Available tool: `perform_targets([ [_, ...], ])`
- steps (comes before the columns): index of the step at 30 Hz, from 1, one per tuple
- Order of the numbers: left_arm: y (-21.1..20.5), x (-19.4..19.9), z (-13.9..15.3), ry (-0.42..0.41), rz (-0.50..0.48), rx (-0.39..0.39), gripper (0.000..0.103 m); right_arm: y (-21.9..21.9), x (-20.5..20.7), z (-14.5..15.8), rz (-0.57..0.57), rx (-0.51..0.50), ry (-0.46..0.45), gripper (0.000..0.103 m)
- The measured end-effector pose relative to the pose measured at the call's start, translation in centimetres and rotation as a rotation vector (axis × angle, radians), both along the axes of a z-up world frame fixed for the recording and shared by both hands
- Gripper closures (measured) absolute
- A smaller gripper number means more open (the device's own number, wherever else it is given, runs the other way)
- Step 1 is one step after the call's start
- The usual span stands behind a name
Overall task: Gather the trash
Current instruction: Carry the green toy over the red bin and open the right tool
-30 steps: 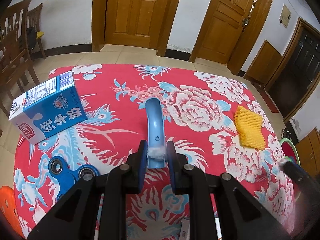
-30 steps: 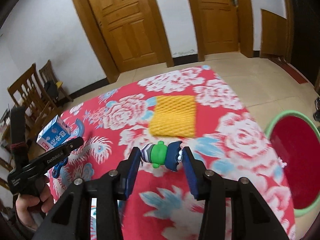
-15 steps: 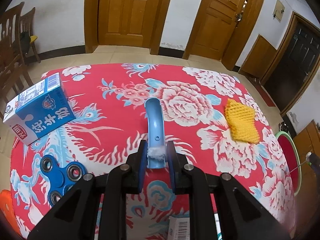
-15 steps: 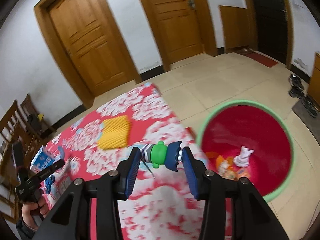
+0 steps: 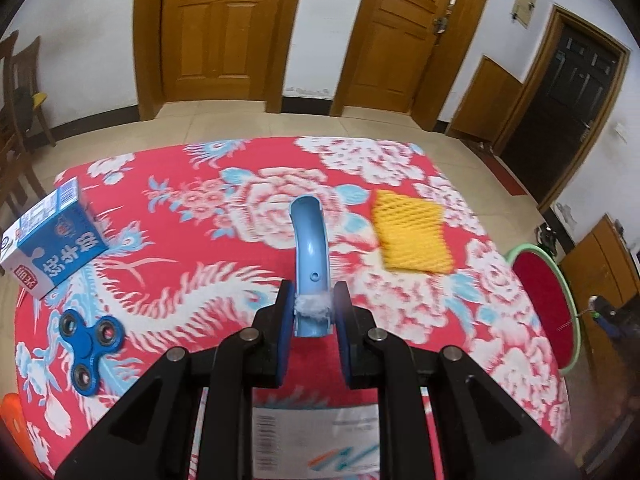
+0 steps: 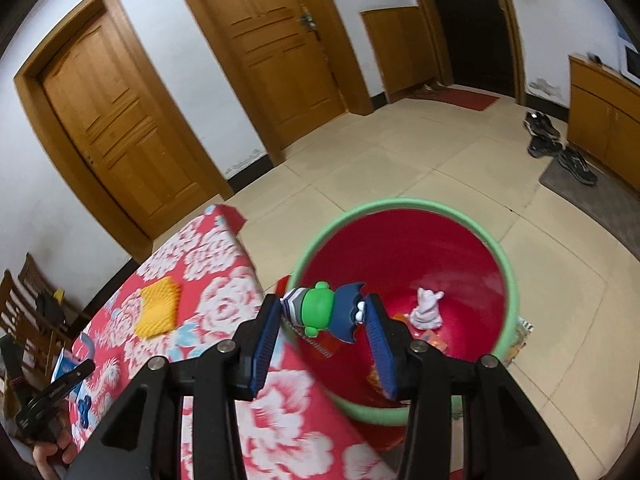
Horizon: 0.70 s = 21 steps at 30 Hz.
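My left gripper [image 5: 313, 307] is shut on a curved light-blue plastic piece [image 5: 307, 246] with white fluff at its base, held above the red floral tablecloth [image 5: 208, 280]. My right gripper [image 6: 323, 312] is shut on a small toy figure [image 6: 320, 312] with a green middle, striped end and dark-blue end, held sideways over the near rim of the red bin with a green rim [image 6: 404, 204]. A white figurine [image 6: 428, 310] and some wrappers lie inside the bin. In the left wrist view the bin [image 5: 570, 288] stands past the table's right edge.
On the table lie a yellow foam net [image 5: 412, 236], a blue milk carton [image 5: 52, 244], a blue fidget spinner [image 5: 90, 340] and a printed white packet [image 5: 320, 436] under my left gripper. Wooden chairs stand at the left. Shoes [image 6: 560, 152] and a mat lie on the floor beyond the bin.
My right gripper has swung right with the toy figure, from over the table to over the bin's rim. The left gripper has drifted right with the blue piece, still held.
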State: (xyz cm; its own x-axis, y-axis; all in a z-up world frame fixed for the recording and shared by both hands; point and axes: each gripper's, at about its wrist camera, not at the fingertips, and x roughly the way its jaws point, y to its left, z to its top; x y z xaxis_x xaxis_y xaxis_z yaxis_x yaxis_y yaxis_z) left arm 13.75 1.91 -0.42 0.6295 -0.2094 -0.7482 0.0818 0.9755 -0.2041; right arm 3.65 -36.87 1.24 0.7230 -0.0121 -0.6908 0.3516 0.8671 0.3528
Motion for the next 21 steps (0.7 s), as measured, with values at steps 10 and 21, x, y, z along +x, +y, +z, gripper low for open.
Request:
perform_targets([
  [10, -6.1, -1.1, 1.5, 0.018, -0.123, -0.041, 0.084, -3.9, -1.0, -2.5, -0.039, 0.077, 0.034, 0.056],
  [21, -13.4, -2.0, 1.3, 0.036, -0.243, -0.026, 0.084, -6.7, -1.0, -4.4, -0.067, 0.111, 0.045, 0.055],
])
